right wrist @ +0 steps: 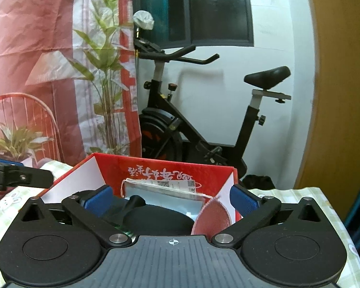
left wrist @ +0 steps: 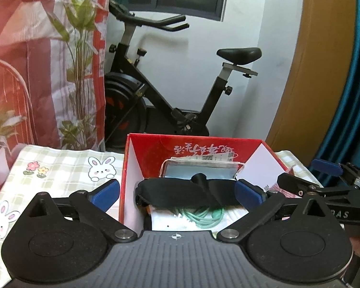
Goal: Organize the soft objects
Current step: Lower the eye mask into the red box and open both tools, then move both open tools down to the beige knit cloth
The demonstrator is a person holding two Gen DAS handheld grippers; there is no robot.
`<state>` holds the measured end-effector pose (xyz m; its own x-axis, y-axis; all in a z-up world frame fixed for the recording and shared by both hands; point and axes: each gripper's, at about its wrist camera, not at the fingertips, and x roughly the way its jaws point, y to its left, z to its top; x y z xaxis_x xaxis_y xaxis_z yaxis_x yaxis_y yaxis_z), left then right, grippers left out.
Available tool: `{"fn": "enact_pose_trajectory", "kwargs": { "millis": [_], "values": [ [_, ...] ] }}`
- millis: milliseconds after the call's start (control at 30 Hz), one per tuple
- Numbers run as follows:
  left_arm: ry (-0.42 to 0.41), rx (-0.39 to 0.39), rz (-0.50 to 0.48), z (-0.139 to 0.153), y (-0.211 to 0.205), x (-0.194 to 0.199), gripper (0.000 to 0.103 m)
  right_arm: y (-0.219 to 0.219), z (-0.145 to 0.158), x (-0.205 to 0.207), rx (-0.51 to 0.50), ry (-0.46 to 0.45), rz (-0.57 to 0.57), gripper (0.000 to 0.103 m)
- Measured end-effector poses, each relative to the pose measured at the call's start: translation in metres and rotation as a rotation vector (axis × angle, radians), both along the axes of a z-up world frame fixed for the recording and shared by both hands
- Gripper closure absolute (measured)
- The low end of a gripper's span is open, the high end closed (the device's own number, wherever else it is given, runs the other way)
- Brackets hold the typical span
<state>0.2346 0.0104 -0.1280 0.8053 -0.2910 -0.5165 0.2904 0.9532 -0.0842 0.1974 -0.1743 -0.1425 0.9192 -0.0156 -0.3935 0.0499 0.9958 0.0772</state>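
Note:
A red cardboard box (left wrist: pixel 151 148) stands on the checked tablecloth; it also shows in the right wrist view (right wrist: pixel 165 168). Inside lie a black soft pouch (left wrist: pixel 180 189), a packaged face mask (left wrist: pixel 199 170) and a green cord (left wrist: pixel 204 216). My left gripper (left wrist: pixel 177 190) is open and empty, its blue pads either side of the box's near end. My right gripper (right wrist: pixel 170 199) is open over the box, above the black pouch (right wrist: pixel 156 218) and mask pack (right wrist: pixel 160 192). A pink round cloth (right wrist: pixel 212 218) sits between its fingers near the right pad, not pinched.
An exercise bike (left wrist: pixel 170 91) stands behind the table against the white wall. A red printed backdrop with plants (left wrist: pixel 36 60) hangs at left. The right gripper's fingers (left wrist: pixel 324 182) show at the right of the left wrist view. A wooden door (right wrist: pixel 336 84) is at right.

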Motion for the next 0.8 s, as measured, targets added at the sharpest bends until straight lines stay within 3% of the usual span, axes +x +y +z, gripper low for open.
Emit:
{"fn": "enact_pose_trajectory", "kwargs": {
  "millis": [267,433,600,800],
  "values": [
    [-0.017,0.046,-0.034,-0.008,0.008,-0.035,0.0,0.001,-0.003,-0.038,0.024,-0.043,-0.032,0.0],
    [-0.019,0.036,-0.034,-0.016,0.016,-0.052,0.0,-0.003,-0.005,-0.059,0.107,-0.075,-0.06,0.0],
    [-0.007,0.011,-0.038,-0.025,0.021,-0.064,0.0,-0.002,-0.01,-0.073,0.157,-0.089,0.031,0.0],
    [0.03,-0.016,-0.025,-0.041,0.027,-0.067,0.0,0.001,-0.014,-0.08,0.171,-0.1,0.04,0.0]
  ]
}}
